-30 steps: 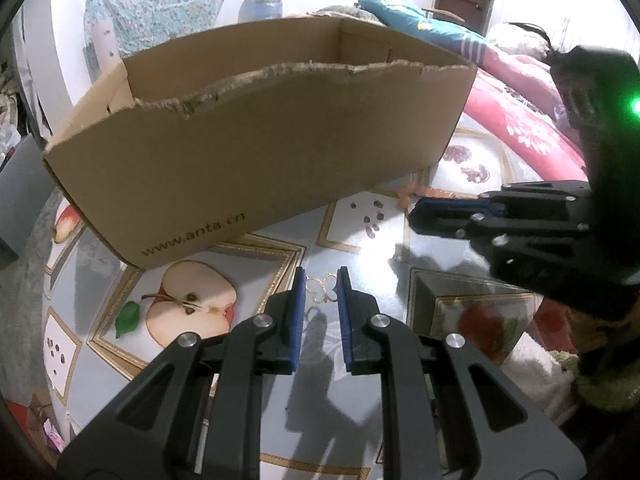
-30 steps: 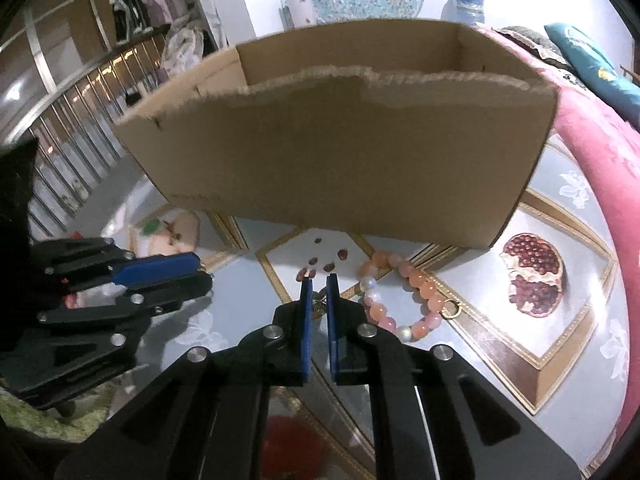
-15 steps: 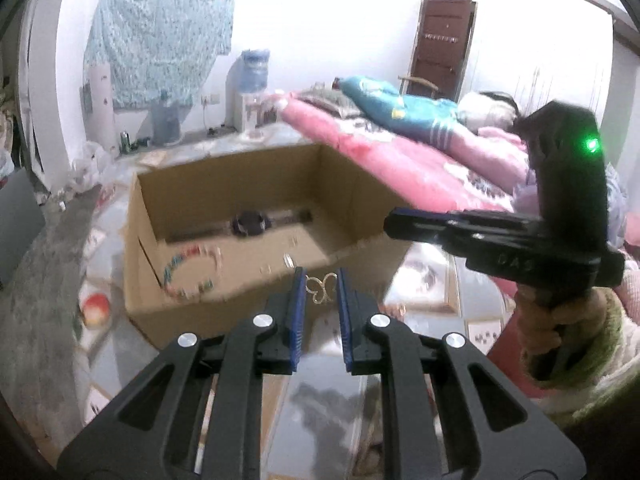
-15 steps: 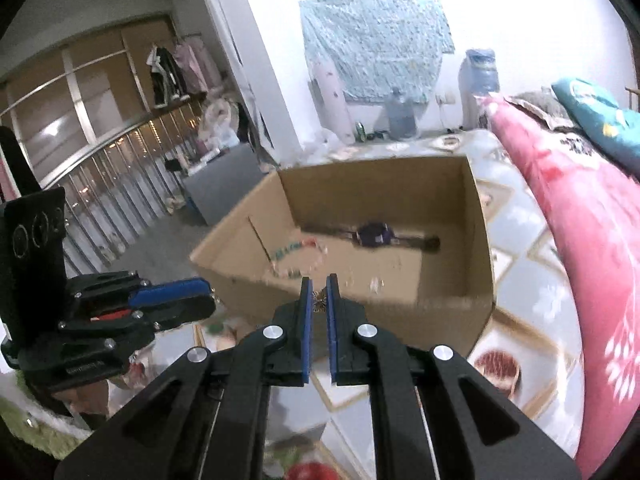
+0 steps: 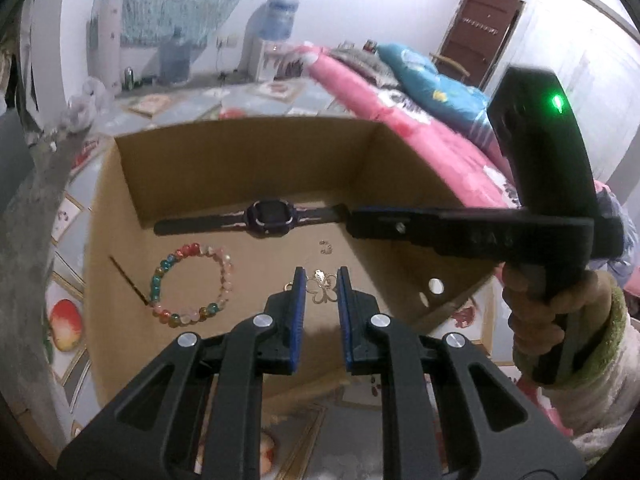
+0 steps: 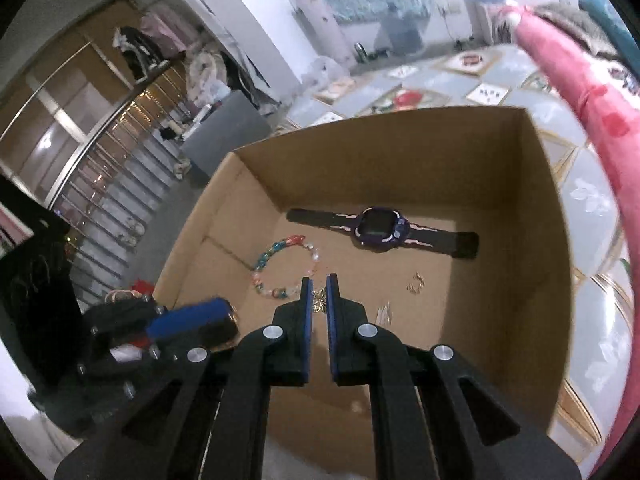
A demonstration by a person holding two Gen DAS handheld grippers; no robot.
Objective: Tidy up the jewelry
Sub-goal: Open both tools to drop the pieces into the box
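Note:
An open cardboard box (image 5: 248,152) (image 6: 540,240) holds a purple watch (image 5: 270,218) (image 6: 382,228), a multicoloured bead bracelet (image 5: 192,284) (image 6: 280,268) and small gold earrings (image 6: 416,282). My left gripper (image 5: 321,280) is shut on a gold butterfly pendant (image 5: 324,290) above the box's near side. My right gripper (image 6: 319,286) is shut on a small gold butterfly piece (image 6: 319,300) over the box floor. The right gripper (image 5: 460,232) shows in the left wrist view, level over the box's right side.
The box stands on a fruit-patterned cloth (image 5: 64,320) (image 6: 592,216). A pink quilt (image 5: 400,120) (image 6: 580,92) lies to the right. Water bottles (image 5: 276,16) stand at the far wall; a railing (image 6: 100,184) runs on the left.
Both grippers have risen from the cloth beside the box and moved forward over its open top, each still holding its gold piece. The box's inside now shows.

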